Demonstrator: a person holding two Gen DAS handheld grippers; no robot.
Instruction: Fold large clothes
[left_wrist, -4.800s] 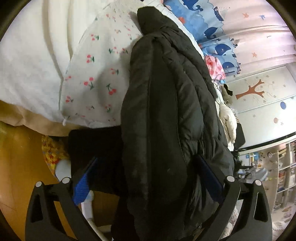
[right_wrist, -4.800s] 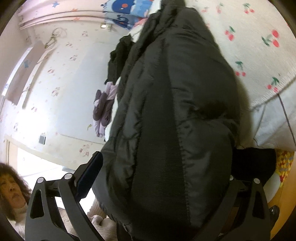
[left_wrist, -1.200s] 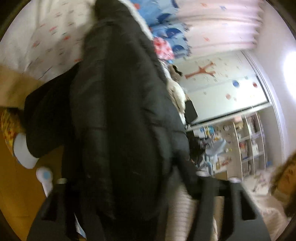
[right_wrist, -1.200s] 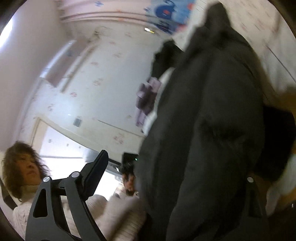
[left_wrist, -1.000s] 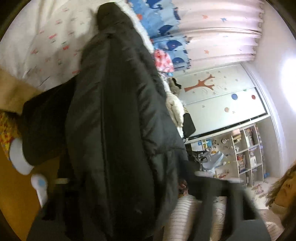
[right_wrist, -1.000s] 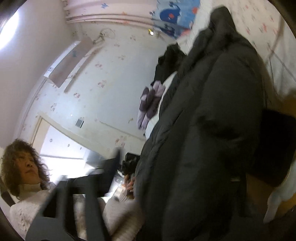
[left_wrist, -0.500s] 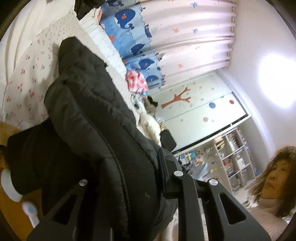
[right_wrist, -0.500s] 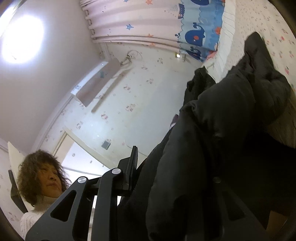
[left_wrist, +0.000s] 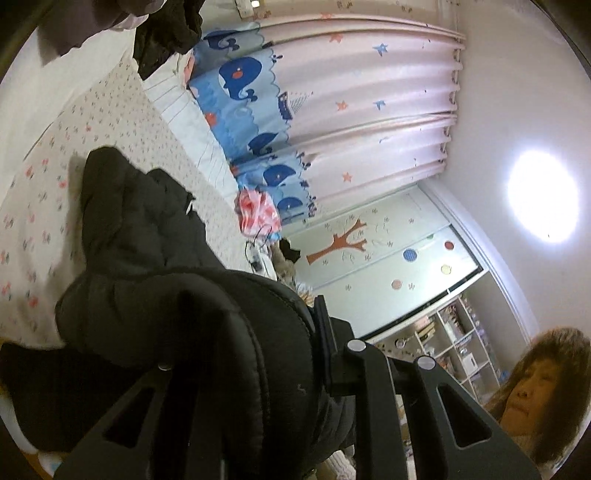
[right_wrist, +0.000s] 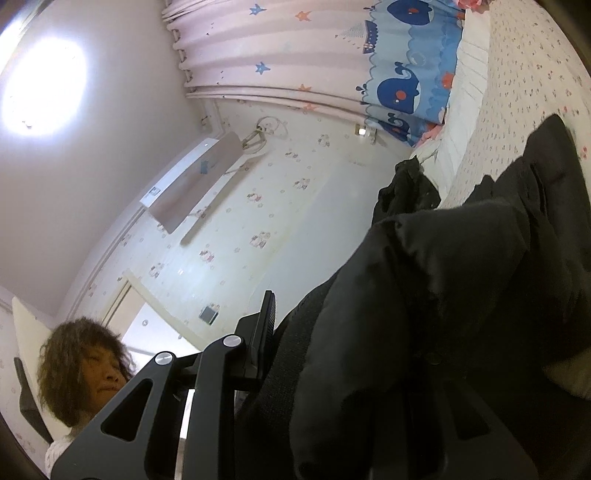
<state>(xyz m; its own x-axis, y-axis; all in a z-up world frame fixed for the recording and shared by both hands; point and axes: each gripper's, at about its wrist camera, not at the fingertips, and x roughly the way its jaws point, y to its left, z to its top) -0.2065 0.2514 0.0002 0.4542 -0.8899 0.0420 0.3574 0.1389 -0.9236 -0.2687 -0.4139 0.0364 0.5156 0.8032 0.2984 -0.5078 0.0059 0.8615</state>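
Up off the bed (left_wrist: 122, 122), the black jacket (left_wrist: 155, 258) is bunched between both claws: the left gripper (left_wrist: 240, 354) and right gripper (right_wrist: 354, 354) are each clamped on a thick fold. Its far end trails onto the floral sheet. Open bedding lies beyond. Only the left view shows the pink bag (left_wrist: 256, 206) and shelves (left_wrist: 454, 339); the right shows the air conditioner (right_wrist: 195, 177). Dark clothes (left_wrist: 166, 33) sit near the curtain (left_wrist: 354, 110).

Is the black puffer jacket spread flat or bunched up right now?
Bunched up: the black puffer jacket humps in thick folds between both grippers, lifted off the floral bedspread.
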